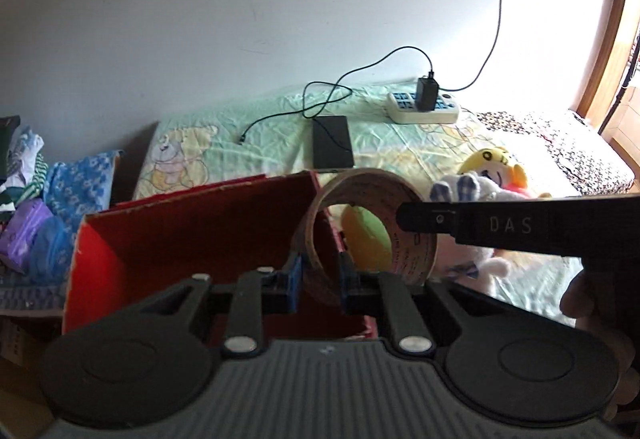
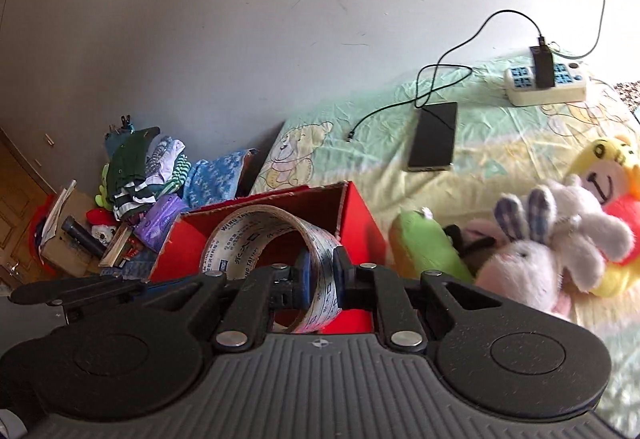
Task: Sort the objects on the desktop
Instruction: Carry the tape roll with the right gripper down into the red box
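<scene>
Covering the bed (image 2: 492, 143) is a pale cartoon-bear sheet; a grey wall rises at 12 o'clock. Both the left gripper (image 1: 318, 281) and right gripper (image 2: 320, 279) have jaws clamped on the tape roll (image 2: 276, 239), over the red box (image 2: 360, 211). "DAS" marks the right gripper's side.

tape roll (image 2: 260, 239): 1 | red box (image 2: 356, 215): 1 | phone (image 2: 434, 137): 1 | power strip (image 2: 546, 83): 1 | plush toys (image 2: 560, 239): 4

A roll of tape (image 2: 272, 239) is hanging over the open box (image 2: 352, 207), with both grippers closing on its band, the left gripper (image 1: 318, 279) and the right gripper (image 2: 320, 279). Right of the box, stuffed toys (image 2: 560, 235) are lying on the bed sheet (image 2: 384, 143). Farther back, a phone (image 2: 434, 135) is lying left of a power strip (image 2: 546, 85), and clothes (image 2: 148, 171) are piling up at the far left.
</scene>
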Demonstrator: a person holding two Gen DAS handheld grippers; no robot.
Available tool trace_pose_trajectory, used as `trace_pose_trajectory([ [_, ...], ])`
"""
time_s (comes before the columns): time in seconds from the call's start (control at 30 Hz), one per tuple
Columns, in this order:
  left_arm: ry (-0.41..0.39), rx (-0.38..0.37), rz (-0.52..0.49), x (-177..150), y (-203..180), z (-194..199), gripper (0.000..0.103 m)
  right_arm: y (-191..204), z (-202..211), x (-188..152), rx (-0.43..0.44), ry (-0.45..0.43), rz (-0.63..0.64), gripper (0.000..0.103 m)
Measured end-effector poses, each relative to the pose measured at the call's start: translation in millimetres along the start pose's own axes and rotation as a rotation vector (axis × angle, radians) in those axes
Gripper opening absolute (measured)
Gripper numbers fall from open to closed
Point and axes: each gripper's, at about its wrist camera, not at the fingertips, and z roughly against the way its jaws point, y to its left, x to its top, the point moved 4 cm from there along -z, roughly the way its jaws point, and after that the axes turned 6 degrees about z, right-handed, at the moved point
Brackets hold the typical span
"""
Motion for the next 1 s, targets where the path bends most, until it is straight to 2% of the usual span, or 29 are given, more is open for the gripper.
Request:
trace_pose_trajectory([
  [0.17, 0.041, 0.057, 0.038, 6.4, 64.0, -27.3, 0.011, 29.2, -65.7, 7.1, 0.032, 0.088, 0.009, 0.013],
  [0.33, 0.153, 0.075, 0.089, -0.1, 121.6, -76.9, 0.011, 51.4, -131.3, 2.6, 0.018, 0.212, 0.005, 0.013],
  [0.43, 0.233, 0.085, 0.089, -7.5, 143.3, -109.0, 0.011, 57.6, -166.2, -2.7, -0.009, 0.298, 0.003, 0.013],
  [0.6, 0.329, 0.072, 0.116, -11.8, 168.8, -140.2, 0.011, 58.4, -203.3, -4.7, -0.046, 0.405, -0.022, 0.014],
  [0.77, 0.372, 0.06, 0.141, -6.3, 182.3, -153.7, 0.013, 56.7, -226.7, -5.8, -0.067, 0.454, -0.073, 0.013],
  [0.9, 0.369, 0.026, 0.156, -7.0, 190.7, -145.1, 0.016, 58.5, -236.2, -7.1, -0.063, 0.457, -0.092, 0.013],
  [0.97, 0.338, 0.013, 0.158, -6.9, 194.6, -134.4, 0.028, 60.9, -239.1, -5.5, -0.067, 0.449, -0.086, 0.014],
  [1.0, 0.33, 0.004, 0.162, -7.2, 196.2, -129.6, 0.03, 62.4, -241.1, -4.4, -0.064, 0.446, -0.091, 0.015],
])
